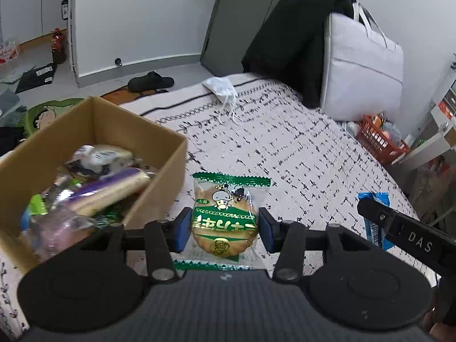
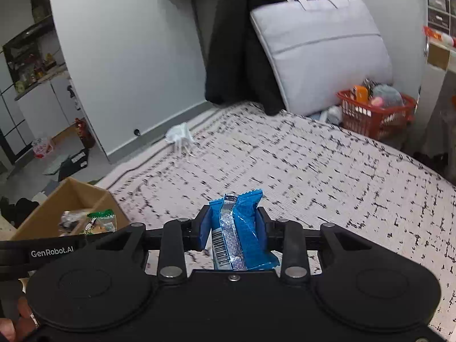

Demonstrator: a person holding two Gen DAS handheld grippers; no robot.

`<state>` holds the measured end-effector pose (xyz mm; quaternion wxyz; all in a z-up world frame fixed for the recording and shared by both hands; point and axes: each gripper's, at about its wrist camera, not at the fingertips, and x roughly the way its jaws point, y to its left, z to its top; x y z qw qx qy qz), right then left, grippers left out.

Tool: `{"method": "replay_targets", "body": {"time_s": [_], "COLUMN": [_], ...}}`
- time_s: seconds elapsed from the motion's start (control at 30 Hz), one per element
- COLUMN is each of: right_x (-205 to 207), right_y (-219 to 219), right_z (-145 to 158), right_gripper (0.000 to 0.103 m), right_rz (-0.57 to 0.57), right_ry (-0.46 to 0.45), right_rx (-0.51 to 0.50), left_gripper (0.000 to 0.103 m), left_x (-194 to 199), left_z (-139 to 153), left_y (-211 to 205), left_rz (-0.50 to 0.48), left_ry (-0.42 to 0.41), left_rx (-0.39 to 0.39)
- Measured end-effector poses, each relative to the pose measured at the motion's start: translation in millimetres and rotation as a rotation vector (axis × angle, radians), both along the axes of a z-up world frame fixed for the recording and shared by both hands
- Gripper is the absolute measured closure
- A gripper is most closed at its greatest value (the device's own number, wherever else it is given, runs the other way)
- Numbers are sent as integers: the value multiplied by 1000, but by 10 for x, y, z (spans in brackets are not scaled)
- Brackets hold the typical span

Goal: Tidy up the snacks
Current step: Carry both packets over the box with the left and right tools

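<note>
My left gripper (image 1: 224,229) is shut on a green-and-clear cracker packet (image 1: 225,219), its blue pads pressing both sides, held above the patterned bed cover. Just left of it stands an open cardboard box (image 1: 168,154) holding several wrapped snacks. In the right wrist view my right gripper (image 2: 233,226) is shut on a crumpled blue snack packet (image 2: 242,222) with a silver seam and barcode, lifted over the bed. The same box (image 2: 57,199) shows at lower left there, with the cracker packet (image 2: 101,223) and the left gripper's arm in front of it. The blue packet (image 1: 373,219) peeks out at right in the left view.
A white drawstring pouch (image 1: 221,87) lies at the bed's far edge. A grey bag (image 2: 322,54) and black coat (image 2: 236,48) lean on the wall. A red basket (image 2: 373,114) stands at the far right. Clutter and a slipper (image 1: 151,81) lie on the floor.
</note>
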<state>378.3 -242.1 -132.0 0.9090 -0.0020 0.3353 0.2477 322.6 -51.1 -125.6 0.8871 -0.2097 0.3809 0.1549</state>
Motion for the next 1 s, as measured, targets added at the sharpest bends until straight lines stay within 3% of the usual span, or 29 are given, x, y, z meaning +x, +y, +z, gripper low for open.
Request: {"method": "replay_targets", "body": {"time_s": [0.5,1.0], "right_x": [-441,-761], "right_y": [325,807], "right_z": [421,497], "right_gripper": [71,71], "right_rz": [86,171], "right_ry": [-81,-97], "right_rx": [33,7], "left_gripper": [55,55], "left_x": [-468,-795], "left_z": [448,580], "left_y": [283,725], "left_rz": [28,70], "left_ry": [-50,-56], "left_rx": [20,-3]}}
